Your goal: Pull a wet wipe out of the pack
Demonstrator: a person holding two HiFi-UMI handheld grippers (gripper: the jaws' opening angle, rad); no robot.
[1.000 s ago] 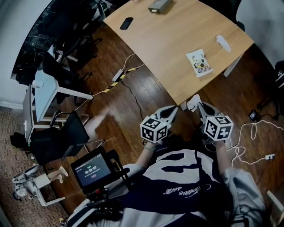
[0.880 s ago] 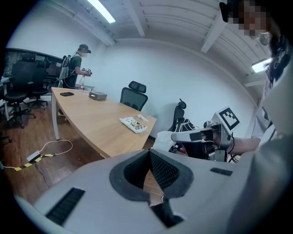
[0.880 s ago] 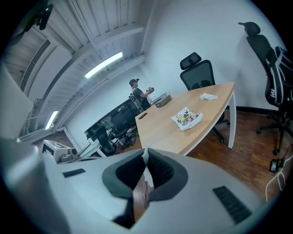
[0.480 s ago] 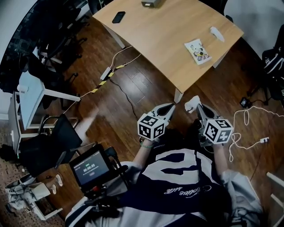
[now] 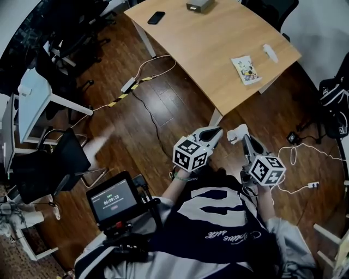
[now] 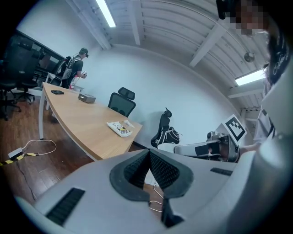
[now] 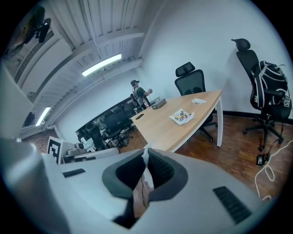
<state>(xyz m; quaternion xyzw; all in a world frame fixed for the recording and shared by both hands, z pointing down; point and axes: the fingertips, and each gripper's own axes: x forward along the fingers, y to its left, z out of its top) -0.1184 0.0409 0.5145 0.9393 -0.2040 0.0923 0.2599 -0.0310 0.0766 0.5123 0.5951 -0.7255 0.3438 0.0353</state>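
The wet wipe pack (image 5: 246, 70) lies flat near the right corner of the wooden table (image 5: 207, 49); it also shows in the left gripper view (image 6: 120, 128) and the right gripper view (image 7: 181, 116). My right gripper (image 5: 243, 138) hovers over the floor just off the table's corner, shut on a crumpled white wipe (image 5: 235, 132). A white sliver of that wipe (image 7: 145, 161) sticks up between its pads. Beside it, my left gripper (image 5: 216, 132) is shut with nothing in it (image 6: 149, 153). Neither gripper touches the pack.
A small white object (image 5: 269, 53) lies past the pack. A phone (image 5: 156, 17) and a grey box (image 5: 199, 5) sit at the table's far end. A power strip (image 5: 130, 85) and cables cross the floor. A backpack (image 5: 332, 103) stands right; a person (image 6: 78, 68) stands far off.
Both grippers have drawn back from the table's corner, so the gap to its edge has grown. The right one still carries the white wipe. The pack has stayed on the table.
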